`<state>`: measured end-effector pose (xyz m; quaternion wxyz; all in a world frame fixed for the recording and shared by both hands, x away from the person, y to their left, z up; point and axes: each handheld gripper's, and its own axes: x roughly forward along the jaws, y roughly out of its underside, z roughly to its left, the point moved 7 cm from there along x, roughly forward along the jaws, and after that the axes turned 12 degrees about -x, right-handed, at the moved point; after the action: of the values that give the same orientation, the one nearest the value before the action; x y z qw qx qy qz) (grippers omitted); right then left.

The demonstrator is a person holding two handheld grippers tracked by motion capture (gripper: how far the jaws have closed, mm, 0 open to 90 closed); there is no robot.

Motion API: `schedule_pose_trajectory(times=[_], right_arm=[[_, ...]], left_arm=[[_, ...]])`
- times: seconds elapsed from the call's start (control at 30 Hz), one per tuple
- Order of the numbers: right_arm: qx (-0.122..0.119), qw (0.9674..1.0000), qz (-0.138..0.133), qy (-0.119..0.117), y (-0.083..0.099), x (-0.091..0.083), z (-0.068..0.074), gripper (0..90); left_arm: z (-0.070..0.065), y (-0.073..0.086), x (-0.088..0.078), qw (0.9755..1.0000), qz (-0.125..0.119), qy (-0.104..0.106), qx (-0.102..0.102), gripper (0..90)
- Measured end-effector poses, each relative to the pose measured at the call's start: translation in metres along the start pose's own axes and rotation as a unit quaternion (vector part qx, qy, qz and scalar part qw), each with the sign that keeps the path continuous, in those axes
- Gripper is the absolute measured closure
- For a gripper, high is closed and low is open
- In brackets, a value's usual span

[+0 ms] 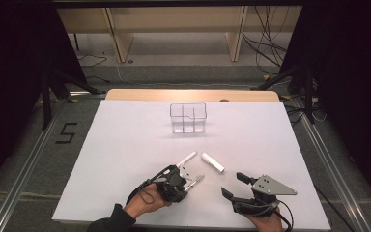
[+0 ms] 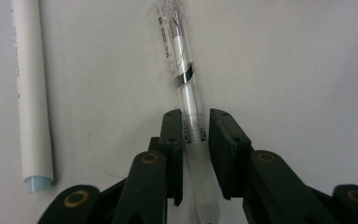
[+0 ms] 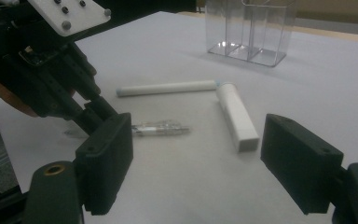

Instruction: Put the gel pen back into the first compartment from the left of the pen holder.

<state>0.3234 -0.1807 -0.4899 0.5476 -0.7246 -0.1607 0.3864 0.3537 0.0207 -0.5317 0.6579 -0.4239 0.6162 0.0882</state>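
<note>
A clear pen (image 2: 182, 56) lies on the white table sheet (image 1: 125, 145). My left gripper (image 2: 196, 116) is low over it, one jaw on each side of the barrel; a thin gap still shows beside the right pad, so it is open. In the high view the same pen (image 1: 196, 181) pokes out from my left gripper (image 1: 192, 183) toward the upper right. My right gripper (image 1: 232, 183) rests near the front edge with its jaws wide open and nothing between them (image 3: 198, 128).
A white marker (image 1: 187, 158) and a short white block (image 1: 212, 162) lie just beyond the pen. A clear divided organiser (image 1: 188, 117) stands at the back middle of the sheet. Dark stands and cables flank the table.
</note>
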Motion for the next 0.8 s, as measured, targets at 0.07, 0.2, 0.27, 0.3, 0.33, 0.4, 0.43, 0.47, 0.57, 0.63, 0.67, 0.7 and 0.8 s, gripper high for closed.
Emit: schedule_pose_trajectory(times=[0.07,0.2,0.27,0.3,0.33,0.4,0.43,0.47,0.57,0.63,0.67,0.7,0.8], right_arm=[[0.0,1.0,0.0,0.0,0.0,0.0,0.0,26.1],[-0.002,1.0,0.001,-0.001,0.0,0.0,0.0,26.1],[-0.002,1.0,0.0,-0.001,0.0,0.0,0.001,26.1],[-0.002,1.0,0.001,-0.001,0.0,0.0,0.001,26.1],[-0.003,1.0,0.001,-0.001,0.0,0.0,0.001,26.1],[-0.003,1.0,0.001,-0.001,0.0,-0.001,0.001,26.1],[-0.003,1.0,0.0,0.0,0.0,-0.001,0.001,26.1],[-0.003,1.0,0.0,0.0,0.0,-0.001,0.0,26.1],[-0.002,1.0,-0.001,0.001,-0.001,-0.001,0.0,26.1],[-0.003,1.0,-0.002,0.001,-0.001,-0.001,0.0,26.1],[-0.003,1.0,-0.002,0.001,-0.001,-0.001,0.001,26.1],[-0.004,1.0,-0.003,0.0,-0.002,-0.001,0.001,26.1],[-0.007,1.0,-0.002,-0.003,-0.003,0.0,0.003,26.1]], left_arm=[[0.001,0.0,0.0,1.0,-0.002,0.002,-0.005,76.4],[0.002,0.0,0.0,0.9999,-0.003,0.005,-0.011,78.8],[0.002,-0.001,0.0,0.9999,-0.004,0.008,-0.014,78.9],[0.003,0.0,0.0,0.9998,-0.002,0.01,-0.015,78.9],[0.004,-0.001,0.0,0.9997,-0.006,0.015,-0.019,79.0],[0.005,-0.002,0.0,0.9994,-0.009,0.021,-0.025,79.1],[0.006,-0.003,0.0,0.9993,-0.01,0.024,-0.027,79.1],[0.006,-0.003,-0.001,0.9992,-0.011,0.025,-0.029,79.1],[0.01,-0.004,-0.003,0.9987,-0.014,0.034,-0.037,79.1],[0.012,-0.004,-0.006,0.9981,-0.019,0.041,-0.043,79.1],[0.013,-0.005,-0.008,0.9977,-0.022,0.045,-0.047,79.1],[0.014,-0.006,-0.011,0.9974,-0.023,0.048,-0.048,79.1],[0.017,-0.007,-0.017,0.9965,-0.028,0.058,-0.053,79.1]])
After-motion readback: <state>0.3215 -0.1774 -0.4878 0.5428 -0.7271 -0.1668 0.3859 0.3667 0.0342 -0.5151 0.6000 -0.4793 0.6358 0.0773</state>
